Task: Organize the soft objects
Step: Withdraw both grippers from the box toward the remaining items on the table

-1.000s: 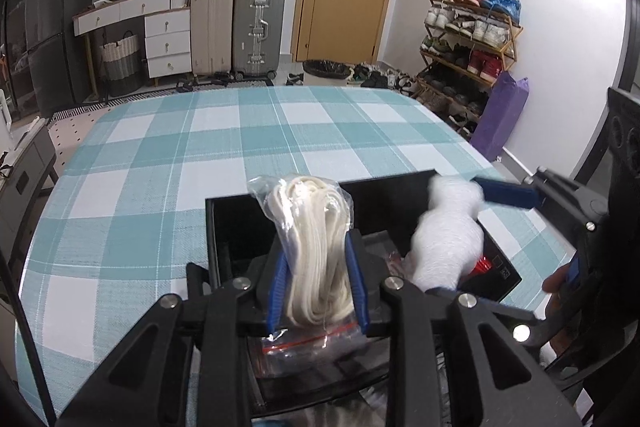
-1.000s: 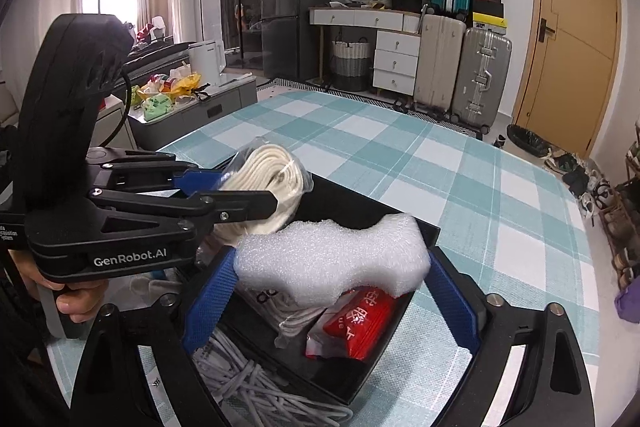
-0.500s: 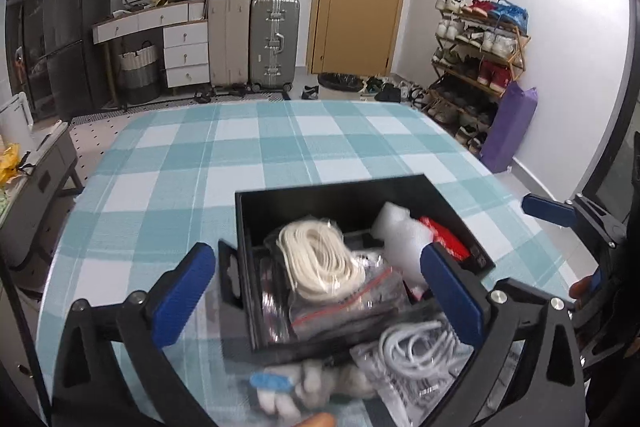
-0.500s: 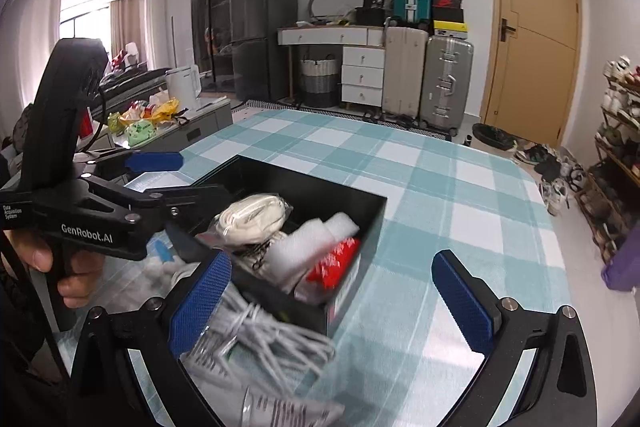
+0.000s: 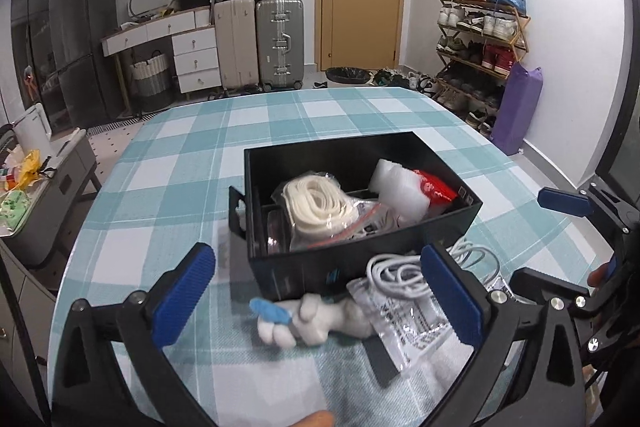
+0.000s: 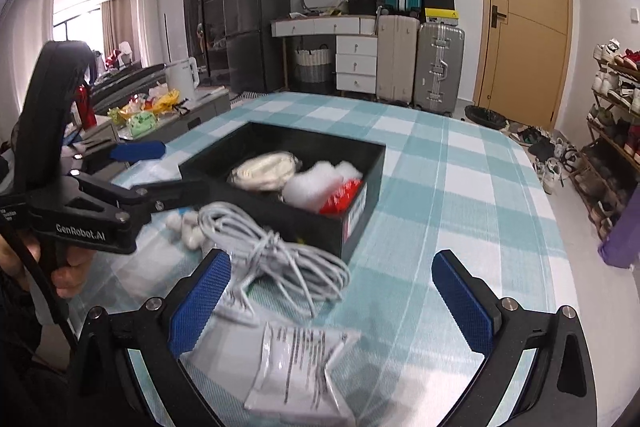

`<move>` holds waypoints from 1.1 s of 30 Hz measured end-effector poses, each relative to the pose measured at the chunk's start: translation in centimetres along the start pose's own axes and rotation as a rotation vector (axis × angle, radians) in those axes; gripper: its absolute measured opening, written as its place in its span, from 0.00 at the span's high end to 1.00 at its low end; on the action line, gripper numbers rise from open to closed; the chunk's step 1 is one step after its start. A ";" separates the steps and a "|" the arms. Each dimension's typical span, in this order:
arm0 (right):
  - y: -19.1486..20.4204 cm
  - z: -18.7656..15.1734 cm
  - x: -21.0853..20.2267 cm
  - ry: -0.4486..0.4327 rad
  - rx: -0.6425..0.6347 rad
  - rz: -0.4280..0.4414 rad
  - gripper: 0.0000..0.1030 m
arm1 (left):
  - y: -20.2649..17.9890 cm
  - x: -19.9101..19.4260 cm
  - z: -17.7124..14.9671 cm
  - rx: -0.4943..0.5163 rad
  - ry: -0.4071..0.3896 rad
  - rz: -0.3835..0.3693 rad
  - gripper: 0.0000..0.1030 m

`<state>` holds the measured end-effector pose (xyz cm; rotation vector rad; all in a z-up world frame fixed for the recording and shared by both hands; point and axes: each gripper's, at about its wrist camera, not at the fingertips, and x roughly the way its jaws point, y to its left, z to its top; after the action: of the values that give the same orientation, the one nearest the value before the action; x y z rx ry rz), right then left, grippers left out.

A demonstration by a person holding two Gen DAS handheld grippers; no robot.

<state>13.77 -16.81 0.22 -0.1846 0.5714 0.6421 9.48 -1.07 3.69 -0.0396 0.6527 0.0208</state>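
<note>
so both my grippers are wide open right now with nothing between the pads. left gripper point(image 5: 316, 303) has its jaws spread apart, they've just been opening, and the space between them is empty air over the table. right gripper point(image 6: 332, 303) is the same deal, jaws as wide as they go, just been opening a bit more too, not pinching anything.

the black box point(image 5: 448, 223) sits on the checked tablecloth point(image 5: 180, 163), and it's holding the soft stuff: a bagged coil of white rope point(image 5: 316, 203) toward its left side, a white foam piece point(image 5: 394, 183) to the right of that, and a red packet point(image 5: 436, 187) tucked against the foam at the right wall. the rope bag and the foam look like they're touching or close to it, can't say for sure.

outside the box, right up against its near wall, there's a bag of white cable point(image 6: 276, 255) lying on the cloth, with its printed plastic flap point(image 6: 304, 375) closest to me in the right wrist view. just left of that cable lies a small white plush thing with a blue bit point(image 5: 304, 319), blurry so i can't tell what it is exactly.

from the right wrist view i can see a hand point(image 6: 68, 267) on the left gripper's handle.
</note>
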 end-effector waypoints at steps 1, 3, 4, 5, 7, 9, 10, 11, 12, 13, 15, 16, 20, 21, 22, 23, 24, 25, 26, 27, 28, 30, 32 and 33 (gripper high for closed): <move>0.0 -0.3 -0.1 0.002 0.000 0.003 0.01 | 0.0 -0.1 -0.2 -0.005 -0.007 0.001 0.00; -0.1 -0.8 -0.4 0.004 0.002 0.003 0.01 | 0.3 -0.4 -0.7 -0.019 -0.010 -0.005 0.00; -0.1 -1.0 -0.6 0.005 0.003 0.004 0.01 | 0.4 -0.4 -0.9 -0.022 -0.007 -0.010 0.00; -0.1 -1.1 -0.7 0.008 0.002 0.006 0.01 | 0.6 -0.5 -1.2 -0.026 -0.007 -0.010 0.00; -0.1 -1.4 -0.6 0.030 -0.004 0.004 0.01 | 0.6 -0.4 -1.6 -0.030 -0.003 -0.011 0.00; 0.0 -1.6 -0.6 0.045 -0.013 0.004 0.01 | 0.8 -0.3 -2.0 -0.036 0.011 -0.013 0.00; 0.0 -1.7 -0.4 0.057 -0.016 0.007 0.01 | 0.8 -0.2 -2.2 -0.035 0.016 -0.014 0.00; 0.0 -1.8 -0.3 0.069 -0.019 0.009 0.01 | 0.8 -0.2 -2.4 -0.032 0.022 -0.013 0.00; 0.1 -2.0 -0.1 0.082 -0.024 0.009 0.01 | 0.7 -0.2 -2.6 -0.029 0.026 -0.010 0.00; 0.0 -2.1 0.1 0.090 -0.026 0.008 0.01 | 0.7 -0.2 -2.8 -0.028 0.027 -0.008 0.00; 0.1 -2.3 0.4 0.108 -0.030 0.014 0.01 | 0.6 -0.2 -3.2 -0.021 0.033 -0.001 0.00; 0.2 -2.4 0.6 0.119 -0.033 0.017 0.01 | 0.6 -0.2 -3.3 -0.021 0.032 0.003 0.00; 0.4 -3.0 1.1 0.167 -0.055 0.040 0.01 | 1.1 0.1 -4.0 -0.036 0.056 0.001 0.00; 0.5 -3.2 1.3 0.177 -0.062 0.042 0.01 | 1.2 0.2 -4.2 -0.039 0.059 0.004 0.00; 0.5 -3.5 1.6 0.191 -0.067 0.045 0.01 | 1.3 0.4 -4.3 -0.040 0.062 0.006 0.00; 0.5 -3.6 1.8 0.204 -0.070 0.048 0.01 | 1.4 0.6 -4.5 -0.044 0.069 0.007 0.00; 0.6 -3.8 2.1 0.216 -0.075 0.046 0.01 | 1.5 0.7 -4.5 -0.047 0.074 0.006 0.00; 0.6 -4.0 2.3 0.223 -0.077 0.039 0.01 | 1.5 0.8 -4.6 -0.049 0.077 0.001 0.00; 0.6 -4.1 2.5 0.231 -0.077 0.033 0.01 | 1.6 0.8 -4.6 -0.048 0.077 -0.001 0.00; 0.4 -4.3 2.8 0.248 -0.072 0.033 0.01 | 1.6 0.9 -4.7 -0.046 0.078 0.002 0.00; 0.3 -4.4 3.1 0.262 -0.069 0.032 0.01 | 1.6 0.9 -4.8 -0.046 0.080 0.003 0.00; 0.1 -4.8 3.5 0.283 -0.072 0.012 0.01 | 1.8 1.1 -4.9 -0.053 0.090 -0.002 0.00; -0.3 -5.0 3.7 0.297 -0.061 0.015 0.01 | 1.9 1.1 -4.9 -0.059 0.090 -0.010 0.00; -0.5 -5.0 3.8 0.300 -0.058 0.006 0.01 | 1.9 1.1 -5.0 -0.058 0.091 -0.013 0.00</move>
<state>14.26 -16.92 -6.06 -0.3376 0.8428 0.6415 7.26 0.65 -1.01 -0.1015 0.7426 0.0258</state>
